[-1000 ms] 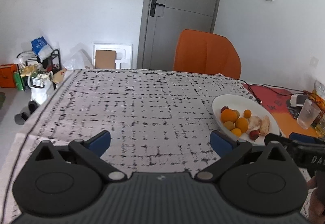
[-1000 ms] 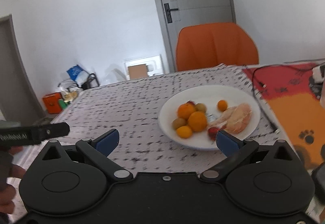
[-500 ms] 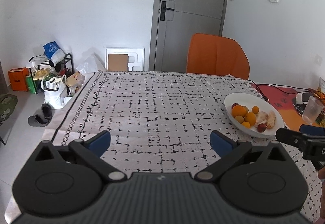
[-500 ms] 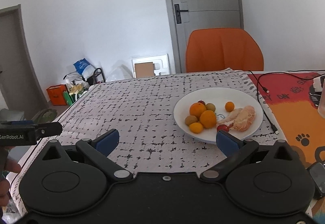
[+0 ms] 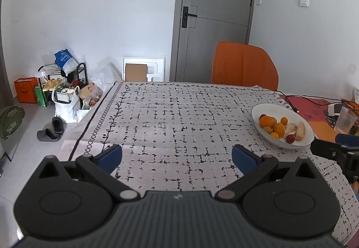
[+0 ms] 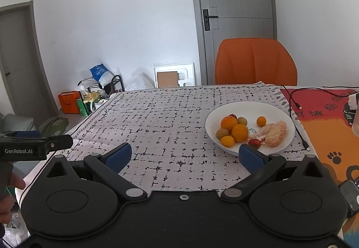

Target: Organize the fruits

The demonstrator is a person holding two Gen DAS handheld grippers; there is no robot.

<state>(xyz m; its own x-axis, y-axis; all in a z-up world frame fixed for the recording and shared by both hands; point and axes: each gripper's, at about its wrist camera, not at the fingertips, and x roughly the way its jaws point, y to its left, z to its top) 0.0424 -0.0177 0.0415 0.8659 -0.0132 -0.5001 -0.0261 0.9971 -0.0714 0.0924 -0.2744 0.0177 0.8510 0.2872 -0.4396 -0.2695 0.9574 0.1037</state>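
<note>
A white plate (image 6: 276,108) (image 5: 264,111) sits on the right side of the patterned tablecloth. It holds two oranges (image 6: 228,123), small orange and green-brown fruits, a red fruit (image 6: 254,142) and peeled citrus pieces (image 6: 274,133). My right gripper (image 6: 185,154) is open and empty, near the front edge, just short of the plate's near rim. My left gripper (image 5: 177,154) is open and empty over the cloth, well left of the plate. Each gripper shows at the side of the other's view.
An orange chair (image 6: 255,61) stands at the table's far side. A red and orange mat (image 6: 325,122) with a black cable (image 6: 296,106) lies right of the plate. A plastic cup (image 5: 345,120) stands far right. Bags and a rack (image 5: 62,84) clutter the floor at left.
Both grippers have pulled back and risen from the table; more of the cloth and floor shows, and the plate looks smaller. Both jaws stay open.
</note>
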